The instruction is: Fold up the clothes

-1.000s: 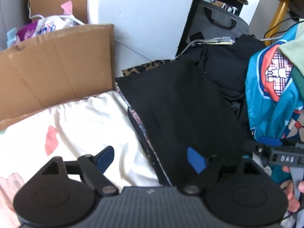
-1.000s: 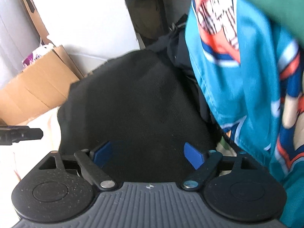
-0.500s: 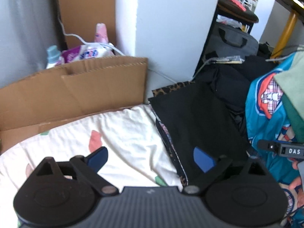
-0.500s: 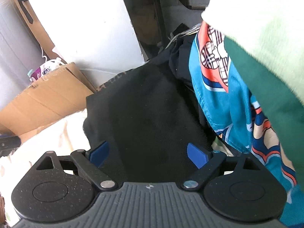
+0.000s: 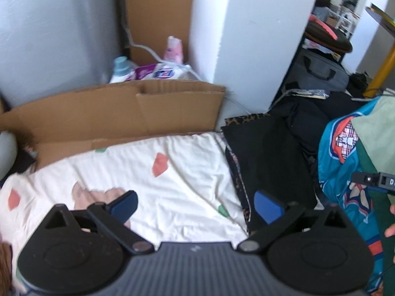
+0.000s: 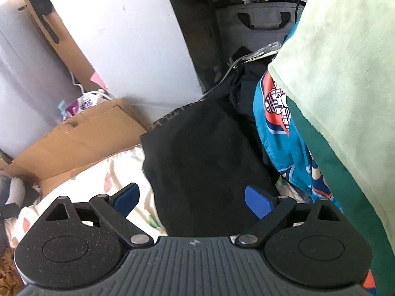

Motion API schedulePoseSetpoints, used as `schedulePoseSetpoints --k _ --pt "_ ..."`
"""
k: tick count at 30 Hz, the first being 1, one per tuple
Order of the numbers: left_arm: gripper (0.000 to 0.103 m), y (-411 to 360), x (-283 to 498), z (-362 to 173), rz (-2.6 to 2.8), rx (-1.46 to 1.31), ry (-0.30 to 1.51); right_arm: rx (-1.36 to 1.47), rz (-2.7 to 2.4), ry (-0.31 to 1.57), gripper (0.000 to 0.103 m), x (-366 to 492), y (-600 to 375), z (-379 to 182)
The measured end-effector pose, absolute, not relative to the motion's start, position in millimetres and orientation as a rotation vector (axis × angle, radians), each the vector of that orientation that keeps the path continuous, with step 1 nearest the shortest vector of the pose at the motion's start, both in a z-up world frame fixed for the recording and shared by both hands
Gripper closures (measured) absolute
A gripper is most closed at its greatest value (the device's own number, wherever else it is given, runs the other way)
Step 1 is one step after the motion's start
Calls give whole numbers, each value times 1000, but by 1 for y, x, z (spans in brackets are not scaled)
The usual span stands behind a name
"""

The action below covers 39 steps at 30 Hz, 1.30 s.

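Clothes: flat black fabric garment (image 6: 205, 162), squared edges suggesting a fold, lies atop a leopard-print layer, right of the cream patterned sheet (image 5: 153, 185). Teal printed garment (image 5: 338, 157) heaps further right. Left gripper (image 5: 195, 203) and right gripper (image 6: 192, 197) both hover agape, empty.

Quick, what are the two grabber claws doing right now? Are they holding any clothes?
Left gripper: open, holding nothing, above the cream sheet.
Right gripper: open, holding nothing, above the folded black garment.
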<state>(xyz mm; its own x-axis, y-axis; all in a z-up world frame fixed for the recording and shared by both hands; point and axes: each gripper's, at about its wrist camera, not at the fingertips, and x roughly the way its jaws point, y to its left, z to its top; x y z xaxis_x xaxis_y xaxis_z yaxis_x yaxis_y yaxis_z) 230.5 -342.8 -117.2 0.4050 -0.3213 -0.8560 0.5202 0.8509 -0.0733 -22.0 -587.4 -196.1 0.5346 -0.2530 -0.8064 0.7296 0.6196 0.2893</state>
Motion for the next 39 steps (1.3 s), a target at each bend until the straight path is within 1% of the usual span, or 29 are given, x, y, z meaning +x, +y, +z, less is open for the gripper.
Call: schedulePoseSetpoints --k 13,24,31,39 --pt "1 -250 188 -43 -407 156 1062 657 -591 835 6 -37 -552 -132" --pt "0 -163 170 26 -315 137 1031 618 -541 848 6 -37 -521 -84" --pt "0 -128 149 59 -263 152 982 582 -505 835 6 -30 -495 -46" --pt "0 -88 127 84 -219 112 978 524 -447 865 6 -17 -455 -20"
